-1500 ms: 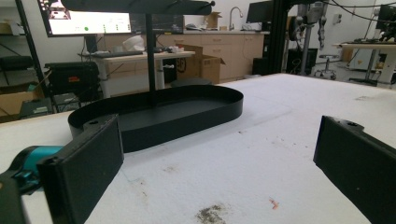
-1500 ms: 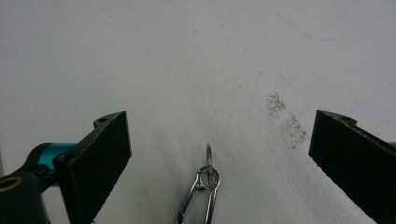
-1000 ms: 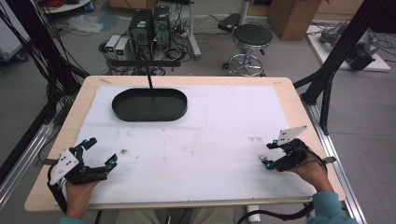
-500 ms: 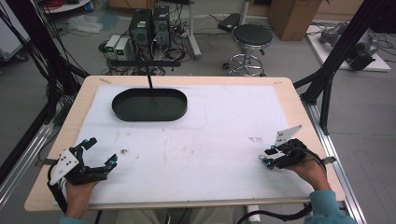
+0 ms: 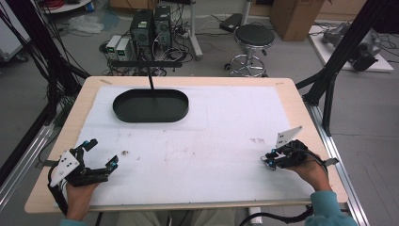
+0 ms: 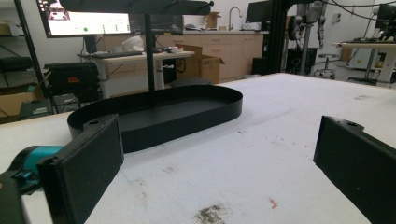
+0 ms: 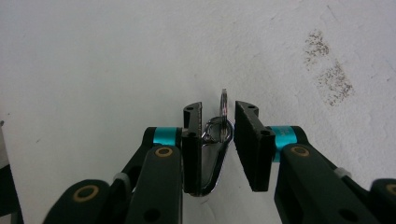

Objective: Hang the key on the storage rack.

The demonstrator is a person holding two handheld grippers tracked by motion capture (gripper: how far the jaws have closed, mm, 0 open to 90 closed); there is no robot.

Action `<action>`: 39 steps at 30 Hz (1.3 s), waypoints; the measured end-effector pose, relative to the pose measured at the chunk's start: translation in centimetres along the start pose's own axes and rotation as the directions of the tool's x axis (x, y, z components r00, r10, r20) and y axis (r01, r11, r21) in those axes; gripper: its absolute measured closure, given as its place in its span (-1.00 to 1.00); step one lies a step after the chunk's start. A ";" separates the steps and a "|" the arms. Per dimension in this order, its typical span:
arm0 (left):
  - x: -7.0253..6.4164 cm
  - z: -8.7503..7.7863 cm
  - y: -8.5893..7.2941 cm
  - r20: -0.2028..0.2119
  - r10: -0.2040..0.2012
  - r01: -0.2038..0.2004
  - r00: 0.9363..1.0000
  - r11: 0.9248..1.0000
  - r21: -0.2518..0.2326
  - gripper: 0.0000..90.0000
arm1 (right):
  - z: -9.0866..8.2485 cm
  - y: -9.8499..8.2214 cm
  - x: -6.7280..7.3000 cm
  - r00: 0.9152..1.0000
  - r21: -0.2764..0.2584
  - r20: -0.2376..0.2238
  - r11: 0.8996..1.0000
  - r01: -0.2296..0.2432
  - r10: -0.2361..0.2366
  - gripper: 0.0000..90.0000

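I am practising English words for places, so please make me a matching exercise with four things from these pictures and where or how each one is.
Things:
1. black tray
2. left tool
3. right tool
4. metal clip with ring

Places or states:
A. between two narrow jaws
B. at the far left part of the table, with an upright post
C. jaws wide apart, nothing between them
D. at the near right edge, jaws close together

Pairs: 1-B, 2-C, 3-D, 4-A
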State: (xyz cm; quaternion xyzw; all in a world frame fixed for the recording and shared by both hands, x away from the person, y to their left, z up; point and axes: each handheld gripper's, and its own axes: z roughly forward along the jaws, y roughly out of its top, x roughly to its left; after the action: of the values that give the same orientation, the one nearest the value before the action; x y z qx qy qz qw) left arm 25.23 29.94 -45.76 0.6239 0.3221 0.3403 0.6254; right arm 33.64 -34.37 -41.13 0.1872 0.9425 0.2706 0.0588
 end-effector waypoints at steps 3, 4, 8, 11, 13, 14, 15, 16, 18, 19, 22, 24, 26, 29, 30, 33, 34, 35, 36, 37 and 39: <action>0.0 0.0 0.0 0.000 0.000 0.000 1.000 1.000 0.000 -0.96 | 0.0 0.0 0.0 1.000 0.004 0.001 1.000 0.001 -0.001 0.65; 0.0 0.0 0.0 0.000 -0.001 0.001 1.000 1.000 0.000 -0.96 | 0.1 0.0 0.0 1.000 0.002 0.005 1.000 0.004 -0.004 0.65; 0.0 0.0 0.0 0.000 0.000 0.000 1.000 1.000 0.000 -0.96 | 0.2 0.1 -0.1 1.000 0.005 -0.006 1.000 0.000 0.000 0.68; 0.0 0.0 0.0 0.000 0.000 0.000 1.000 1.000 0.000 -0.96 | 0.3 0.0 -0.1 1.000 -0.008 -0.009 1.000 -0.003 0.003 0.73; 0.0 0.0 0.0 0.000 0.000 0.000 1.000 1.000 0.000 -0.96 | 0.3 0.0 -0.2 1.000 -0.004 -0.010 1.000 -0.001 0.001 0.77; 0.0 0.0 0.0 0.000 0.000 0.000 1.000 1.000 -0.001 -0.96 | 0.3 0.0 -0.2 1.000 -0.006 -0.012 1.000 0.004 -0.004 0.79; 0.0 0.0 0.0 0.000 0.000 0.000 1.000 1.000 0.000 -0.96 | 0.3 0.0 -0.2 1.000 -0.005 -0.011 1.000 0.005 -0.006 0.81; 0.0 0.0 0.0 0.000 0.000 0.000 1.000 1.000 0.000 -0.96 | 0.3 0.0 -0.2 1.000 -0.006 -0.011 1.000 0.006 -0.006 0.84; 0.0 0.0 0.0 0.000 0.000 0.000 1.000 1.000 -0.001 -0.96 | 0.3 0.1 -0.2 1.000 -0.002 -0.007 1.000 0.004 -0.004 0.91; 0.0 0.0 0.0 0.000 0.000 0.000 1.000 1.000 0.000 -0.96 | 0.3 0.1 -0.2 1.000 0.000 -0.005 1.000 0.008 -0.008 0.92; 0.0 0.0 0.0 0.000 0.000 0.000 1.000 1.000 0.000 -0.96 | 0.3 0.1 -0.3 1.000 0.002 -0.005 1.000 -0.004 0.004 0.95; 0.0 0.0 0.0 0.000 0.000 0.000 1.000 1.000 0.000 -0.96 | 0.3 0.1 -0.3 1.000 0.002 -0.001 1.000 -0.011 0.011 0.96; 0.0 0.0 0.0 0.001 0.000 0.000 1.000 1.000 -0.001 -0.96 | 0.3 0.1 -0.3 1.000 -0.003 -0.004 1.000 -0.026 0.026 0.96; 0.0 0.0 0.0 0.000 -0.002 0.002 1.000 1.000 0.000 -0.96 | 0.2 0.1 -0.3 0.999 -0.012 -0.005 0.999 -0.046 0.046 0.97; 0.0 0.0 0.0 0.000 -0.003 0.003 1.000 1.000 -0.001 -0.96 | 0.2 0.1 -0.3 0.999 -0.021 -0.001 0.999 -0.050 0.050 0.97; 0.1 0.0 0.0 0.001 -0.005 0.005 1.000 1.000 -0.001 -0.96 | -0.2 0.2 -0.3 0.997 -0.064 0.005 0.995 -0.074 0.074 0.97; 0.1 0.0 0.0 0.002 -0.005 0.005 1.000 1.000 -0.001 -0.96 | -0.3 0.2 -0.4 0.997 -0.084 0.007 0.993 -0.078 0.079 0.97; 0.0 0.0 0.0 0.001 -0.004 0.004 1.000 1.000 -0.002 -0.96 | -0.4 0.2 -0.4 0.996 -0.102 0.003 0.991 -0.090 0.091 0.97; 0.0 0.0 0.0 0.001 -0.003 0.003 1.000 1.000 -0.003 -0.96 | -0.5 0.3 -0.4 0.996 -0.122 -0.001 0.989 -0.089 0.090 0.97; 0.1 0.0 0.0 0.003 -0.005 0.005 1.000 1.000 -0.002 -0.96 | -0.6 0.3 -0.4 0.995 -0.140 0.000 0.986 -0.094 0.095 0.97; 0.1 0.0 0.0 0.002 -0.007 0.007 1.000 1.000 -0.003 -0.96 | -0.8 0.5 -0.3 0.995 -0.188 -0.008 0.977 -0.102 0.102 0.97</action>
State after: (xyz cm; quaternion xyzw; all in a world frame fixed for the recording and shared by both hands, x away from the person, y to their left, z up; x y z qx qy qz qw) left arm 25.25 30.02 -45.73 0.6223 0.3232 0.3378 0.6278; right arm 33.94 -34.43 -40.19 0.2293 0.9018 0.3609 0.0632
